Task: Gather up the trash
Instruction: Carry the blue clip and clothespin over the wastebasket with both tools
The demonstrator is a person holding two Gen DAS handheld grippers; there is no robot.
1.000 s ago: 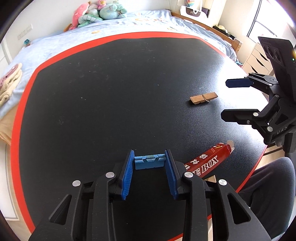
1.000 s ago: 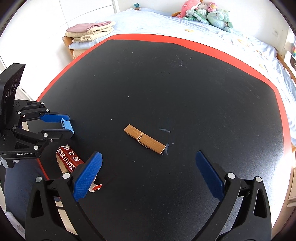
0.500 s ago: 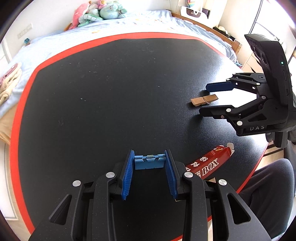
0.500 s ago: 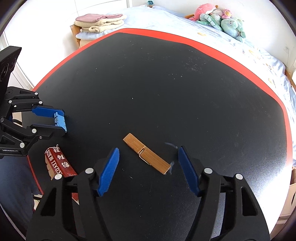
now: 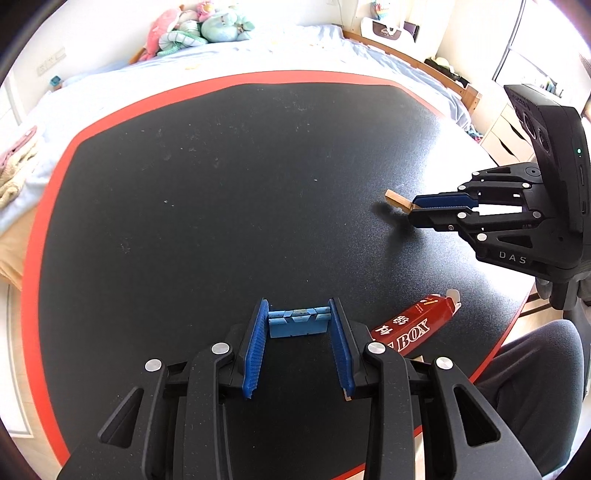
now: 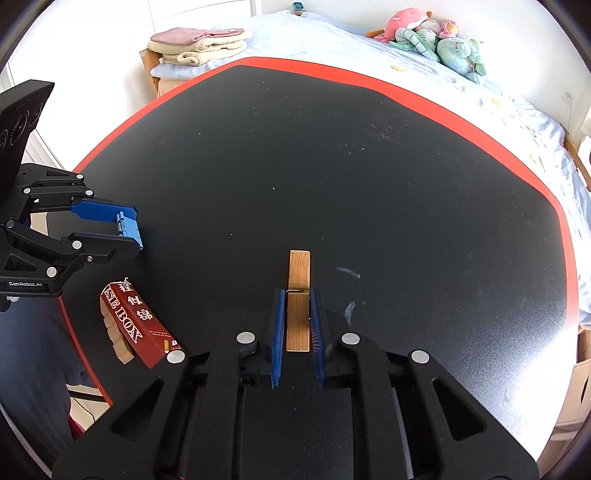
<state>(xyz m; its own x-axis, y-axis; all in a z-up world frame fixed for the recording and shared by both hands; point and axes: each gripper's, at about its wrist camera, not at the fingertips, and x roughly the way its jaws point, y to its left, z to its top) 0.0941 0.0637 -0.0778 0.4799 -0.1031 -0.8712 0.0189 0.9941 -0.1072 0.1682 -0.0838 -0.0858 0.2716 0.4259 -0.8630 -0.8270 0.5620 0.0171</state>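
A wooden clothespin (image 6: pixel 298 295) lies lengthwise between the blue pads of my right gripper (image 6: pixel 297 295), which is shut on it; its far end pokes out past the fingertips. In the left wrist view the same clothespin (image 5: pixel 397 200) sticks out of the right gripper (image 5: pixel 413 210) just above the black table (image 5: pixel 221 184). My left gripper (image 5: pixel 298 314) is shut on a small blue plastic piece (image 5: pixel 298 323) held crosswise at its fingertips. A red carton (image 5: pixel 413 326) printed "BOX" lies near the table's front edge, right of the left gripper; in the right wrist view the carton (image 6: pixel 136 321) is at lower left.
The table has a red rim (image 5: pixel 40 236). A bed with plush toys (image 5: pixel 195 29) stands behind it, with folded blankets (image 6: pixel 199 46) at one side. A person's dark trouser leg (image 5: pixel 535 387) is at the table's front right edge. White drawers (image 5: pixel 506 136) stand at right.
My right gripper came down over the clothespin and its jaws closed from wide open onto it, turning it in line with the fingers. The left gripper kept still with the blue piece.
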